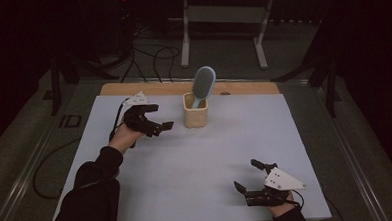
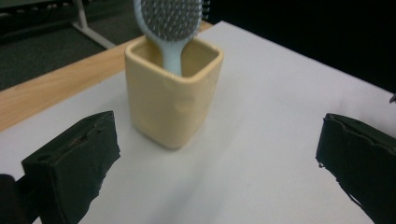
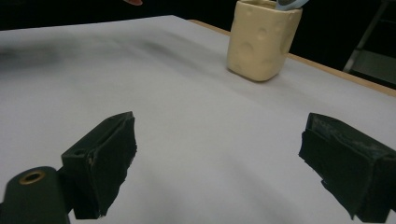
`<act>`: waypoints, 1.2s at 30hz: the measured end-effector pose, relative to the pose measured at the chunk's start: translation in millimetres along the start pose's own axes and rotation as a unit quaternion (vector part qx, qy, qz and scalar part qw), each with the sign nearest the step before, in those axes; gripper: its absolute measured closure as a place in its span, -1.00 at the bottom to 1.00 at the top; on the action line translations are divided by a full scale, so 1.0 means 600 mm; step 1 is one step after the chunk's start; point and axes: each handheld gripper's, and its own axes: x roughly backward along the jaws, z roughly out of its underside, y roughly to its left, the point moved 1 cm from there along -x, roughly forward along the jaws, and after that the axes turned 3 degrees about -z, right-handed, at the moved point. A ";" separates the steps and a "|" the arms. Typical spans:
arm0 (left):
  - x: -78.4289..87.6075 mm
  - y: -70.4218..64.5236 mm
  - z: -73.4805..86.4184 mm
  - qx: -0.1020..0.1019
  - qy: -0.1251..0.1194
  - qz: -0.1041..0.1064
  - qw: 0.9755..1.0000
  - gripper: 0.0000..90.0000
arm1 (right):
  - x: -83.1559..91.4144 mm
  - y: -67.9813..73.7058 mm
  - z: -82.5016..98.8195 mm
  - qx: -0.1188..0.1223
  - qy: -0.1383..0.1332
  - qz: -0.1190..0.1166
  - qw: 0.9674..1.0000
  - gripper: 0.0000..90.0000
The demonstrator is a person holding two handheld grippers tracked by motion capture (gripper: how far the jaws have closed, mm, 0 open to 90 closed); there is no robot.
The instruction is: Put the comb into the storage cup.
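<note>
Brush [image 1: 203, 82] stands handle-down in a cup [image 1: 195, 110] near the table's [image 1: 186, 161] far edge; the left gripper [image 1: 157, 123], jaws apart, sits just left of it, the right gripper [image 1: 249, 177] by the near right corner. The left gripper view has the cup [image 2: 173, 95] straight ahead. The right gripper view, jaws apart, has the cup [image 3: 262, 39] well off.

One cream square cup [image 1: 195, 110] stands on the counter [image 1: 196, 160]. One pale blue hairbrush [image 1: 203, 83] stands in the cup. Two grippers are over the counter: one left gripper [image 1: 157, 118] and one right gripper [image 1: 248, 175]. One white sheet covers the counter.
</note>
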 end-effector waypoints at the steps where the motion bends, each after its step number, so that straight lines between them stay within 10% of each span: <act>1: 0.003 0.000 0.003 -0.001 0.001 -0.003 1.000 -1.00 | 0.000 0.001 0.000 -0.002 0.000 0.000 1.000 -0.78; 36: 0.136 -0.033 0.127 -0.002 0.005 -0.012 1.000 -1.00 | -0.006 0.002 0.000 0.004 0.006 -0.001 1.000 -0.78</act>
